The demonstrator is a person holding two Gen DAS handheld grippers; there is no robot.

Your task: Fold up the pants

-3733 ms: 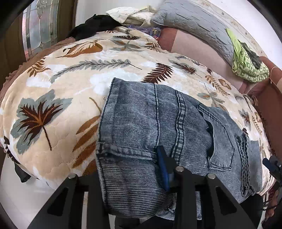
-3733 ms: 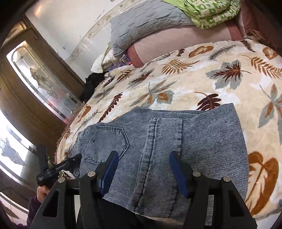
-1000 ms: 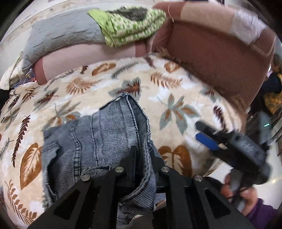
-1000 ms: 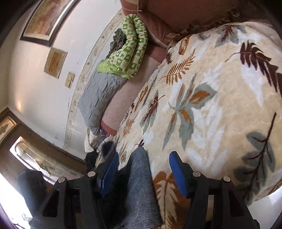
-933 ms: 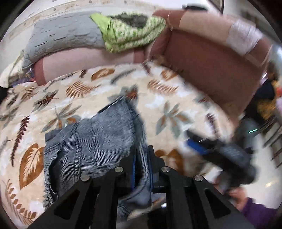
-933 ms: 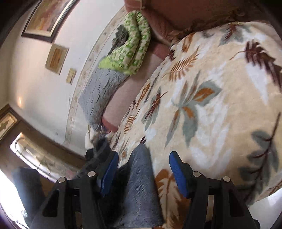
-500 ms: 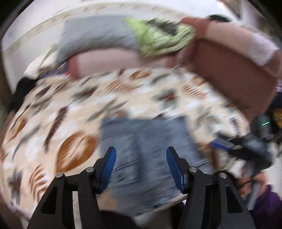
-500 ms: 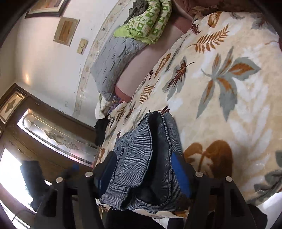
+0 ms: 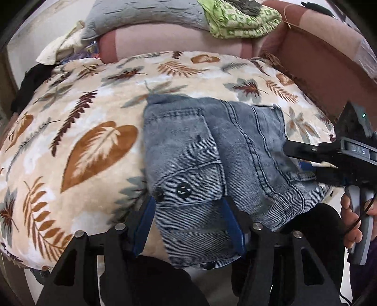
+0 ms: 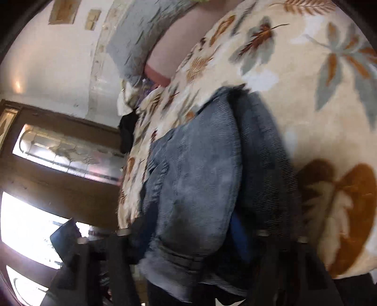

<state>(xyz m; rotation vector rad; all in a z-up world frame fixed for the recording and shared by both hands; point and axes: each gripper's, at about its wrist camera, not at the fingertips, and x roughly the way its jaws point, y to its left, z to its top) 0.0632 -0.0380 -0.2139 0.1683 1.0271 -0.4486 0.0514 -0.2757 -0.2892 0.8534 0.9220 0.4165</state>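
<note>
1. The left gripper (image 9: 188, 226) stands nearest the camera with its jaws apart. The near hanging edge of the pants (image 9: 212, 155) lies between the blue pads, which do not press on it.
2. The pants are a folded bundle of grey-blue denim lying on the near edge of the leaf-print blanket (image 9: 89, 131), one flap with dark buttons drooping over that edge.
3. At the right end of the pants, the right gripper (image 9: 304, 162) reaches into the folded layers, a hand (image 9: 353, 223) around its handle. Its jaws have just been closing with denim between them; the blurred right wrist view shows cloth filling the gap, but I cannot tell whether the pads pinch it.
4. Beyond the pants, the blanket runs back to a pink bolster (image 9: 179, 40).
5. Above that bolster sit a grey pillow (image 9: 146, 14) and a green patterned cloth (image 9: 240, 18).
</note>
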